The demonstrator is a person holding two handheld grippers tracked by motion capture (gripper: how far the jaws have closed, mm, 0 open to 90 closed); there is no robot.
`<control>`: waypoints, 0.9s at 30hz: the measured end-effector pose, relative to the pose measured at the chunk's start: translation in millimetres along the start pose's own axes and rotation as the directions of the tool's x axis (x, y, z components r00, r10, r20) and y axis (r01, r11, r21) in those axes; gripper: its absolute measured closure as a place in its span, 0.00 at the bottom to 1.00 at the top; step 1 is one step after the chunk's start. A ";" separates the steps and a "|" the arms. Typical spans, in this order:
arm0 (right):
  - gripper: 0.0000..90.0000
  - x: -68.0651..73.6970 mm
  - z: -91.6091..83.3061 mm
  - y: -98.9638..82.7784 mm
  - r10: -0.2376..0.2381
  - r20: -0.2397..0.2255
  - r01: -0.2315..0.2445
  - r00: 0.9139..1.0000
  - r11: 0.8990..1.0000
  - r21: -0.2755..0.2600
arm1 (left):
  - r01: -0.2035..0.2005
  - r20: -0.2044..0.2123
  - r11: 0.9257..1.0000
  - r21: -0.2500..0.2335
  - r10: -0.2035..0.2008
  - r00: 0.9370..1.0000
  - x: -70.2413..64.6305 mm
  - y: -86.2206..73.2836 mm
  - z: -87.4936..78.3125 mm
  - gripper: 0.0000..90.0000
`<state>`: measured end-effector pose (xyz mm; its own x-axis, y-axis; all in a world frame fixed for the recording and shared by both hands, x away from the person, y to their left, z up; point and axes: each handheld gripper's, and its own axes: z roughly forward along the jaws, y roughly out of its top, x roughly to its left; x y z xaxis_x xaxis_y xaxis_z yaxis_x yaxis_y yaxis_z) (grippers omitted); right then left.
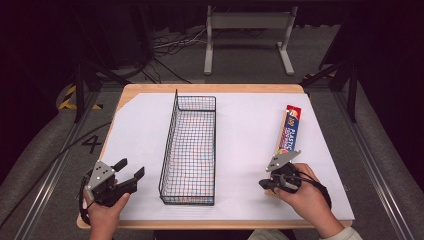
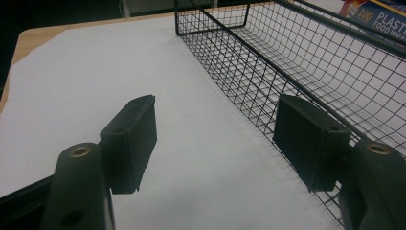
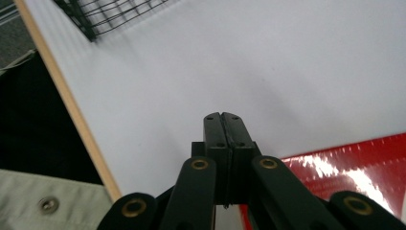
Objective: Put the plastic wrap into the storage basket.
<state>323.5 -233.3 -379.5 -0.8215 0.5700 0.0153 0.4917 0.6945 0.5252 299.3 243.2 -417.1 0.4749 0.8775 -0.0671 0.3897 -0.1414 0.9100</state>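
Progress looks nil: the plastic food wrap box (image 1: 287, 131) lies flat on the table's right side, well apart from the empty wire basket (image 1: 190, 145), the right gripper (image 1: 272, 184) pressed together on nothing at its near end, the left gripper (image 1: 131, 170) spread wide.

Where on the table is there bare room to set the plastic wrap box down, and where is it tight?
Widest bare patch: white sheet between the wire basket and the plastic wrap box. Another lies left of the basket, above the open left gripper. The basket's inside is empty too. Tight: the near right corner, where the shut right gripper sits beside the box's near end.
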 end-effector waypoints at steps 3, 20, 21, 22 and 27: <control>1.00 -2.8 12.8 3.8 0.017 0.015 -0.018 1.000 0.998 0.053 | -0.001 0.000 1.000 0.002 0.001 1.000 -0.2 0.1 0.3 0.35; 1.00 -12.7 -3.0 -31.0 0.084 0.056 -0.095 0.995 0.962 0.256 | 0.003 0.005 1.000 -0.001 -0.003 1.000 -0.7 1.1 3.0 0.35; 1.00 -14.0 -4.3 -32.7 0.087 0.055 -0.098 0.995 0.963 0.252 | 0.004 0.005 1.000 0.002 -0.004 1.000 -0.8 1.2 3.6 0.35; 1.00 -15.5 -5.5 -35.1 0.096 0.052 -0.106 0.994 0.963 0.247 | 0.005 0.006 1.000 0.003 -0.005 1.000 -0.9 1.2 3.9 0.35; 0.90 -14.3 -9.4 -32.5 0.124 0.004 -0.123 0.992 0.979 0.162 | 0.006 0.006 1.000 -0.001 -0.006 1.000 -0.2 1.4 4.1 0.35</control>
<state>316.5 -268.2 -388.8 -0.7531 0.6535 0.0764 0.6290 0.6811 0.3748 303.0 240.9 -417.4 0.4769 0.8758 -0.0751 0.3917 -0.1353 0.9101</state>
